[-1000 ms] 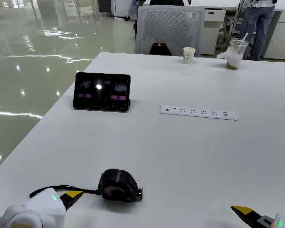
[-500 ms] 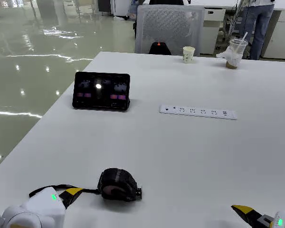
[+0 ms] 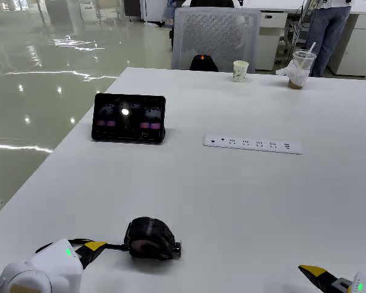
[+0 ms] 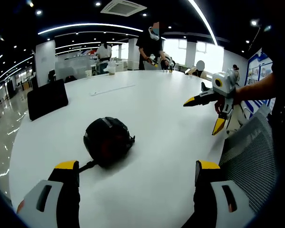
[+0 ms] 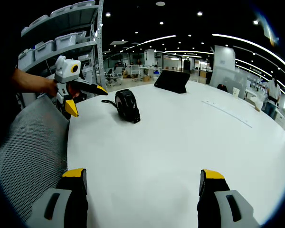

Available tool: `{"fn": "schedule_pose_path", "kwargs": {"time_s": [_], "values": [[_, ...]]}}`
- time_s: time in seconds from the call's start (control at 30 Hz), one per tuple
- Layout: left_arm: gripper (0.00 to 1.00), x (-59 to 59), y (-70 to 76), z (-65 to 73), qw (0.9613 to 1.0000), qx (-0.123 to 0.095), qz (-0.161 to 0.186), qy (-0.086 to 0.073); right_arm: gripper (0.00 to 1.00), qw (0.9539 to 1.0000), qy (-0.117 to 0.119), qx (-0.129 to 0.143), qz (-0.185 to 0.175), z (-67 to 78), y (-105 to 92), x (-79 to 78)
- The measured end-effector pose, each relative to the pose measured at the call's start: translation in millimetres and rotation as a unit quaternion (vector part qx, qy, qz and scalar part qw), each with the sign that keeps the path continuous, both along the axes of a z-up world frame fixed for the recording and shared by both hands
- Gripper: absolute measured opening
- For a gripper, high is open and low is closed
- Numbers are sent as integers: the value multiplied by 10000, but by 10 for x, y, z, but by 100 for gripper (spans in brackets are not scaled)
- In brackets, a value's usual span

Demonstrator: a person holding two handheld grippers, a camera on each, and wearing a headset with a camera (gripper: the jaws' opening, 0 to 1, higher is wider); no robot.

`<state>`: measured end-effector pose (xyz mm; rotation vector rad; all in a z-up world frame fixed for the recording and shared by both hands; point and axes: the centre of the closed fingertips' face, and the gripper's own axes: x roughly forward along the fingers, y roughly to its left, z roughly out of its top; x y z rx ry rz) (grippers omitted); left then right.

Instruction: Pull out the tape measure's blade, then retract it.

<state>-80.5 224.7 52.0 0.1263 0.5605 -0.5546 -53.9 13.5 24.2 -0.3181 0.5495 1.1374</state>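
Yellow-tipped black jaws of the left gripper [image 3: 91, 249] sit at the near left edge of the white table [image 3: 244, 195], spread wide with nothing between them. The right gripper [image 3: 314, 271], near the right corner, is likewise released. Against the picture of a second ago neither has shifted, and the small drift of the scene is the headset's own.

Just beyond the left gripper's tip lies the tape measure [image 3: 151, 238], a rounded black case with a ribbed rubbery grip, resting where it was, its blade in. A thin black strap [image 3: 61, 244] loops from it toward the left gripper.

The left gripper view brings the case [image 4: 108, 141] up between its own jaws, untouched, and shows the right gripper [image 4: 203, 116] held in a hand well apart. The right gripper view looks back across the smooth tabletop at the tape measure [image 5: 127, 105] and the left gripper [image 5: 88, 99] beside it.

Farther off stand a dark tablet [image 3: 129, 118] propped up, a long white power strip [image 3: 252, 144], a paper cup [image 3: 240, 70], a clear plastic cup [image 3: 301, 66], and a grey mesh chair [image 3: 216, 36].
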Motion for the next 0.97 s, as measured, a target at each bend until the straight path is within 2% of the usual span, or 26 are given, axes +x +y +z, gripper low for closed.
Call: {"fn": "schedule_pose_path", "kwargs": {"time_s": [0.37,0.43,0.63,0.7,0.97], "values": [[99,37,32,4,10000,-4,59,6,99,10000,8,-44,4,-17,-10,-10],[99,40,26,3,9999,-94,71,63,99,10000,13,-31,-9,-12,-11,-10],[99,31,-4,0,9998,-153,12,117,99,10000,9,-34,-29,-8,-23,-6],[99,35,10,-7,9999,-52,8,90,99,10000,18,-39,-33,-17,-31,-5],[99,21,7,-14,9999,-84,-2,122,99,10000,29,-44,-36,-29,-36,-9]]}}
